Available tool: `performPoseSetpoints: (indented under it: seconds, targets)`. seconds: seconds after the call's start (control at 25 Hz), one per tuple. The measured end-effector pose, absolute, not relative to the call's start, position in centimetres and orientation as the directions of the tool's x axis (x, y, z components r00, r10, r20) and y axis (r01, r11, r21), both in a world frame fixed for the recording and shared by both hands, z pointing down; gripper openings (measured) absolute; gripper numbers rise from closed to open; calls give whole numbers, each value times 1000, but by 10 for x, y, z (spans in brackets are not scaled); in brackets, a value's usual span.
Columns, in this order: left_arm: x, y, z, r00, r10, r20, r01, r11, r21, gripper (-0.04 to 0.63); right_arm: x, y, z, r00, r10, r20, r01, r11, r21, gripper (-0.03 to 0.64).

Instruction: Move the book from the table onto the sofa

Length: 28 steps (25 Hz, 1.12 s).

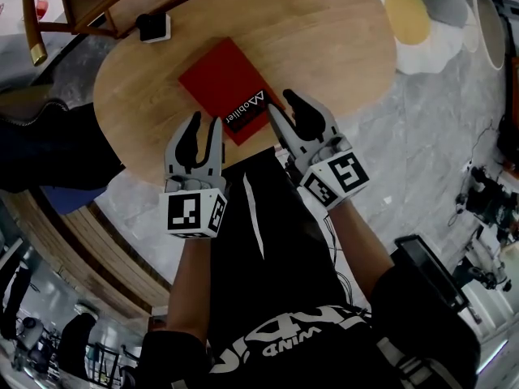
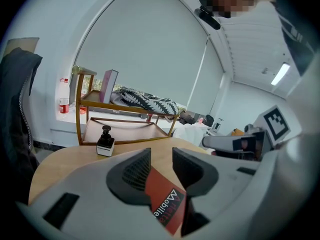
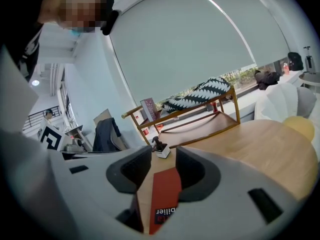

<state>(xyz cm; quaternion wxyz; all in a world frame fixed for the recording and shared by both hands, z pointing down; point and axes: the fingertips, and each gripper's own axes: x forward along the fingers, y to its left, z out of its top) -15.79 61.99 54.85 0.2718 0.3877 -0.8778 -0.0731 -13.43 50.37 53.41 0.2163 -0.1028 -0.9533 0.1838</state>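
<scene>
A red book (image 1: pixel 223 83) with a black label strip lies flat on the round wooden table (image 1: pixel 324 39), near its front edge. My left gripper (image 1: pixel 204 124) hovers just in front of the book's near left corner, open with nothing between its fingers. My right gripper (image 1: pixel 282 104) is open at the book's near right corner, also empty. In the left gripper view the book (image 2: pixel 162 199) shows through the gap of the left gripper (image 2: pixel 161 156). In the right gripper view the book (image 3: pixel 165 191) lies below and beyond the right gripper (image 3: pixel 163 156).
A small black-and-white object (image 1: pixel 152 27) stands on the table behind the book. A wooden rack (image 2: pixel 125 124) with a patterned cushion stands past the table's far side. A white and yellow egg-shaped cushion (image 1: pixel 413 19) lies to the right, on the grey floor.
</scene>
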Motion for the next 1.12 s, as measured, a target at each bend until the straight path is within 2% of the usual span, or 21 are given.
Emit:
performPoseSetpoints:
  seconds: [0.16, 0.24, 0.6, 1.12]
  targets:
    - [-159, 622, 552, -547, -716, 434, -628, 694, 352, 201, -135, 510, 533, -881, 310, 358, 144, 895, -421, 211]
    - [-159, 622, 553, -547, -715, 435, -625, 695, 356, 213, -136, 511, 532, -879, 324, 351, 154, 887, -435, 237]
    - [-157, 622, 560, -536, -712, 454, -612, 698, 372, 215, -137, 514, 545, -863, 328, 385, 141, 887, -440, 241]
    - [-162, 626, 619, -504, -677, 536, -563, 728, 391, 214, -140, 507, 620, -788, 353, 505, 109, 886, -450, 241]
